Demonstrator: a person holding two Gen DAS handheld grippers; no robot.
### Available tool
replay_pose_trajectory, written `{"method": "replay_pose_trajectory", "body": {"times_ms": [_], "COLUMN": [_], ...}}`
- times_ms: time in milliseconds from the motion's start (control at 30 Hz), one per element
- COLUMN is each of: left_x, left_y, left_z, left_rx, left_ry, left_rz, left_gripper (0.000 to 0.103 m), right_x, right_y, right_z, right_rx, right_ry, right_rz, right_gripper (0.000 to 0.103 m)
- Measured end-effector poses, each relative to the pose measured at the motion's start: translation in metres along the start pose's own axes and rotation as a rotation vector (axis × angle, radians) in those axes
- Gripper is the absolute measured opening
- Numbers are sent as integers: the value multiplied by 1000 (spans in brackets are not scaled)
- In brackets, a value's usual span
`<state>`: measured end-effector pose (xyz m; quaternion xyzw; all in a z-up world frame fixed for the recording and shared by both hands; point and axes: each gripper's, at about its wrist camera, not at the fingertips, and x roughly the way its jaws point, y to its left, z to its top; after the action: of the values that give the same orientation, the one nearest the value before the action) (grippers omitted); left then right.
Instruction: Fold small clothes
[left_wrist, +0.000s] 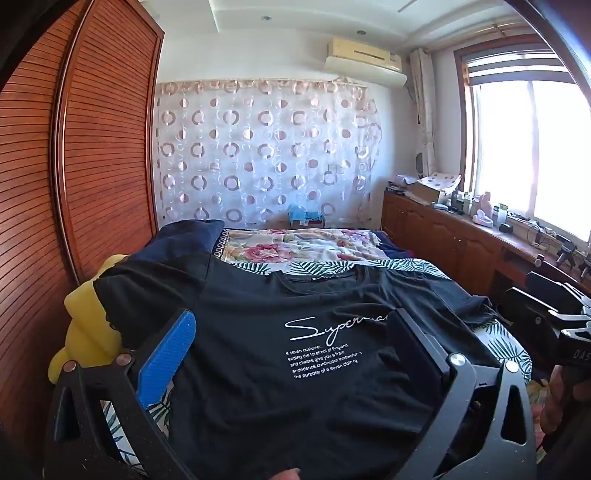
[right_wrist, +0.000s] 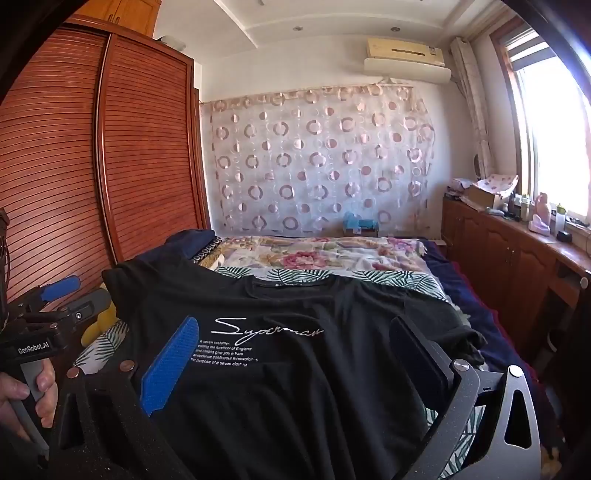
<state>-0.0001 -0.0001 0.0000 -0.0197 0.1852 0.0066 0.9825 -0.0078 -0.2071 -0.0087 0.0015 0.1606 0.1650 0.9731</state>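
A black T-shirt (left_wrist: 295, 387) with white "Superman" script lies flat, front up, on the bed, collar at the far end; it also shows in the right wrist view (right_wrist: 295, 369). My left gripper (left_wrist: 295, 332) is open above the shirt's lower half, its blue-padded finger (left_wrist: 166, 362) left of the print. My right gripper (right_wrist: 295, 339) is open over the same shirt, a little further right, with nothing between its fingers. Each gripper shows at the edge of the other's view.
The bed has a leaf-print sheet (right_wrist: 388, 277) and a floral blanket (left_wrist: 303, 247) beyond the shirt. A dark blue cloth (left_wrist: 184, 240) and a yellow plush toy (left_wrist: 85, 332) lie at the left. A slatted wooden wardrobe (left_wrist: 92, 166) stands left, a low cabinet (right_wrist: 517, 251) right.
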Motion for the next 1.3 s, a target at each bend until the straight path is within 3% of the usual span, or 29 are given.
{"method": "replay_pose_trajectory", "body": {"times_ms": [1300], "left_x": [-5], "left_y": [-5], "left_z": [5], "left_rx": [10], "left_ry": [-14], "left_rz": [1], "left_gripper": [103], "right_x": [0], "right_y": [0], "right_z": [0], "right_rx": [22], "right_ry": [9], "right_rz": [1], "right_gripper": [103]}}
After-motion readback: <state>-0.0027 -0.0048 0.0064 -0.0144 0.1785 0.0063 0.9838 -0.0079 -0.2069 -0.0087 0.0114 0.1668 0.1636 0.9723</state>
